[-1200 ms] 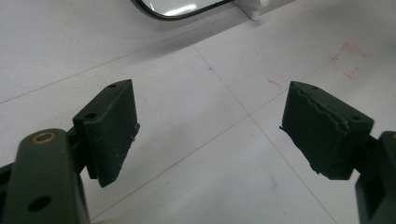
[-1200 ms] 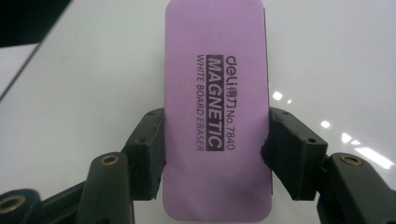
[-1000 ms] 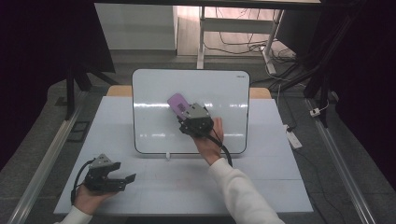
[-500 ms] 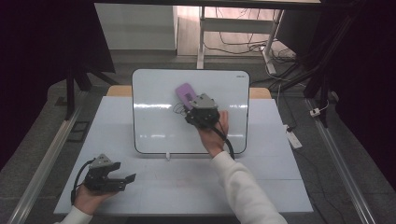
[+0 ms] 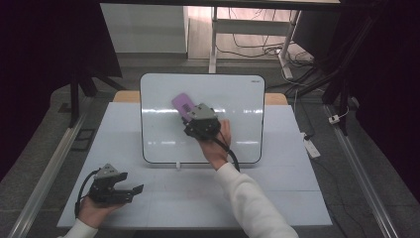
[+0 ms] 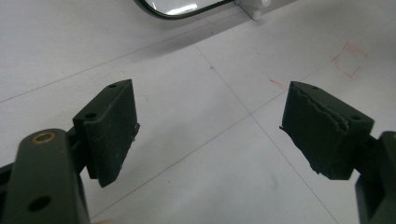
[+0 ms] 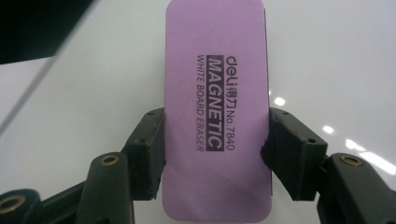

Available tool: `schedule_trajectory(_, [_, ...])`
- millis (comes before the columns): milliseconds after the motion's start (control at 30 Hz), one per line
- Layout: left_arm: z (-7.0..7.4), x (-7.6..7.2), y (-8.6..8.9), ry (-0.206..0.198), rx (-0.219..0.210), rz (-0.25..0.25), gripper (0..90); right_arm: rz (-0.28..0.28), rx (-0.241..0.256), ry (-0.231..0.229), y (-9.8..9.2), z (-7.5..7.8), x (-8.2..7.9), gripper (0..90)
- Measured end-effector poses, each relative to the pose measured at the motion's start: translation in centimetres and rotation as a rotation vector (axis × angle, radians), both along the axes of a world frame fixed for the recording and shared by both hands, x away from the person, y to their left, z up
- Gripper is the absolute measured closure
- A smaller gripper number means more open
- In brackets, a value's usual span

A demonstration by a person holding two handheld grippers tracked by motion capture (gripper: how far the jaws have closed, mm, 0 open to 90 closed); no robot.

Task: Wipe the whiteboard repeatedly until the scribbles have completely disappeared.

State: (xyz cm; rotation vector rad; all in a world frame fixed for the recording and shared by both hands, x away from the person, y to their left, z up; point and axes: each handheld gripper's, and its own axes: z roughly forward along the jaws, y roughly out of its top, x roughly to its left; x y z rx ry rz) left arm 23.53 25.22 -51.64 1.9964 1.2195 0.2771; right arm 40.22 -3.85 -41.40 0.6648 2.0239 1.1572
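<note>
Near the front left corner of the white surface (image 5: pixel 277 198), the left claw (image 5: pixel 132 189) rests low in the person's hand, its jaws spread wide with nothing between them; the left gripper view looks past the two black pads at bare surface, with the whiteboard's lower rim just beyond. That hand seems idle, waiting its turn. Toward the middle and back of the surface stands the whiteboard (image 5: pixel 237 99), propped up and facing the person, and its white face looks clean as far as can be told. In front of it, the right claw (image 5: pixel 188 115) is closed on a purple magnetic eraser (image 5: pixel 182 104), gripping it by its two long sides about midway along, so that most of the printed label stands clear above the jaws in the right gripper view (image 7: pixel 217 107). The eraser lies over the upper left part of the board's face, slanted, and appears pressed flat against it, though contact cannot be confirmed. By my judgement the step in hand is wiping the board, or parking the eraser on it. The next move would call for steady pressure, keeping the eraser flat on the board, and a firm grip so it does not twist between the jaws.
</note>
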Motion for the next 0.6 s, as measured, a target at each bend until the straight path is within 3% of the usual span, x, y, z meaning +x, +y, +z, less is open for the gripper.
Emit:
schedule_trajectory(133, [0.0, 0.0, 0.0, -0.001, 0.0, 0.0, 18.9, -0.074, 0.049, -0.007, -2.3, 1.3, 1.1, 40.9])
schedule_trajectory(200, [0.0, 0.1, 0.0, 0.001, -0.001, -0.001, 18.9, -0.079, 0.057, -0.003, -2.2, 1.2, 1.2, 40.9])
schedule_trajectory(300, [0.0, 0.1, -0.1, 0.001, 0.001, -0.001, 18.8, -0.017, 0.032, 0.003, -0.1, 0.4, 0.5, 40.9])
schedule_trajectory(467, [0.0, 0.0, 0.0, -0.002, 0.0, 0.002, 18.8, 0.13, -0.063, 0.014, 4.9, -2.0, -1.3, 41.0])
schedule_trajectory(533, [0.0, 0.0, 0.1, -0.001, -0.003, 0.005, 18.8, 0.136, -0.072, 0.01, 5.3, -2.1, -1.5, 41.0])
schedule_trajectory(600, [-0.1, 0.0, 0.2, 0.001, -0.002, 0.005, 18.8, 0.125, -0.045, 0.03, 4.3, -1.6, -1.0, 40.9])
